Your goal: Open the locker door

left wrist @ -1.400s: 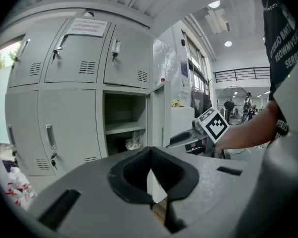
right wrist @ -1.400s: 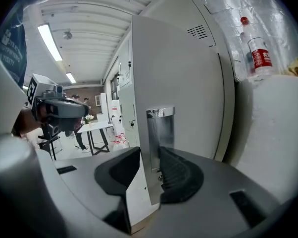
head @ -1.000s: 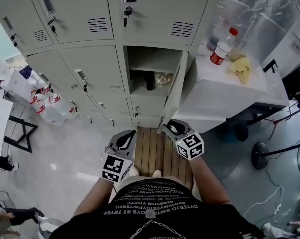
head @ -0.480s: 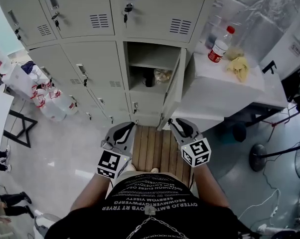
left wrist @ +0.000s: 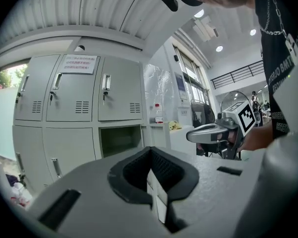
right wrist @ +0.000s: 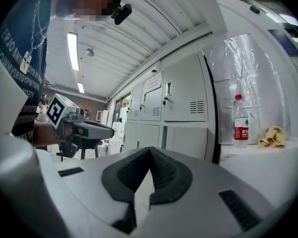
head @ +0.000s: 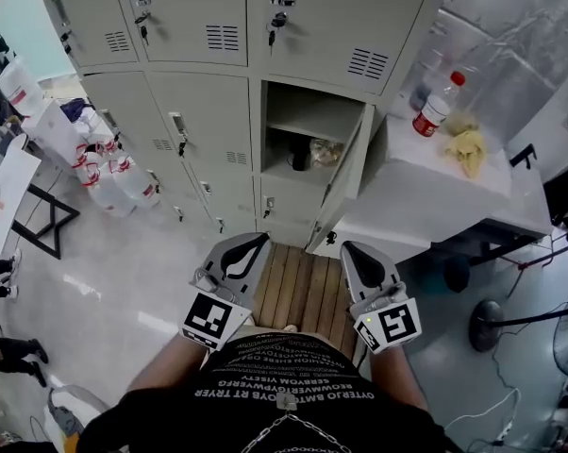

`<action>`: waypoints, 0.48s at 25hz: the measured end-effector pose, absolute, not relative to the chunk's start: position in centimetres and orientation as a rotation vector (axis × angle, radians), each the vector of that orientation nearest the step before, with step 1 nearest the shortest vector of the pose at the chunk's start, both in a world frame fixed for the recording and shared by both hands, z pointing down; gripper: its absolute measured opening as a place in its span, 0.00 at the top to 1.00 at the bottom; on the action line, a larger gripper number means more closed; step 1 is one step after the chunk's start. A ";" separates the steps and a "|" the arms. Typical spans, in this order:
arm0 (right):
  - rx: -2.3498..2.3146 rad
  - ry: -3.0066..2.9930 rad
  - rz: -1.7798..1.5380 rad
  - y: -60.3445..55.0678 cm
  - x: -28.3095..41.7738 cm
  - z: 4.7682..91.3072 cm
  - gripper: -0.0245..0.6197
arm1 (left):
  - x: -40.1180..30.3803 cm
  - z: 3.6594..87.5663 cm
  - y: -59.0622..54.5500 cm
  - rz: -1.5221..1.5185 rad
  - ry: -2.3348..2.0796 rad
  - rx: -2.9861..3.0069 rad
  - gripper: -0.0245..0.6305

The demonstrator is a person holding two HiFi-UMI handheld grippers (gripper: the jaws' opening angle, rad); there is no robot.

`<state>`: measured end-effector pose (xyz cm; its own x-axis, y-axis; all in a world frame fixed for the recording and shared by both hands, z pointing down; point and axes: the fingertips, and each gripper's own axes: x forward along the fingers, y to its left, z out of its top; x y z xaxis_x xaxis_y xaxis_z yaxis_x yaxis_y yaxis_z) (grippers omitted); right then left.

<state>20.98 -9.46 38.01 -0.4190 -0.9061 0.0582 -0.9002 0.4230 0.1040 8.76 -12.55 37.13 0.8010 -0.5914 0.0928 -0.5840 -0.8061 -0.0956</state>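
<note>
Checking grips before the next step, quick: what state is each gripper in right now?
Left gripper: closed, holding nothing.
Right gripper: closed; its jaws have just been closing, with nothing between them.

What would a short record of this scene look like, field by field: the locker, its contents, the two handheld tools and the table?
Locker door: open, swung out on its right-hand side
Compartment: has a shelf, with a dark container and a crumpled item beside it
Left gripper: shut, empty, away from the door
Right gripper: jaws have just closed with nothing between them, not touching the door
Table: holds a red-capped bottle and a yellow cloth
</note>
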 end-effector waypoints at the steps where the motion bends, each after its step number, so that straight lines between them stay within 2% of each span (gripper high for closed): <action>1: 1.626 -2.563 -0.069 -9.5 21.0 38.2 0.97 | 8.7 37.3 -12.5 -0.190 0.967 -2.926 0.97; 12: 1.554 -2.640 -0.029 -9.2 21.6 37.9 0.97 | 9.4 36.6 -10.8 -0.210 1.044 -2.894 0.97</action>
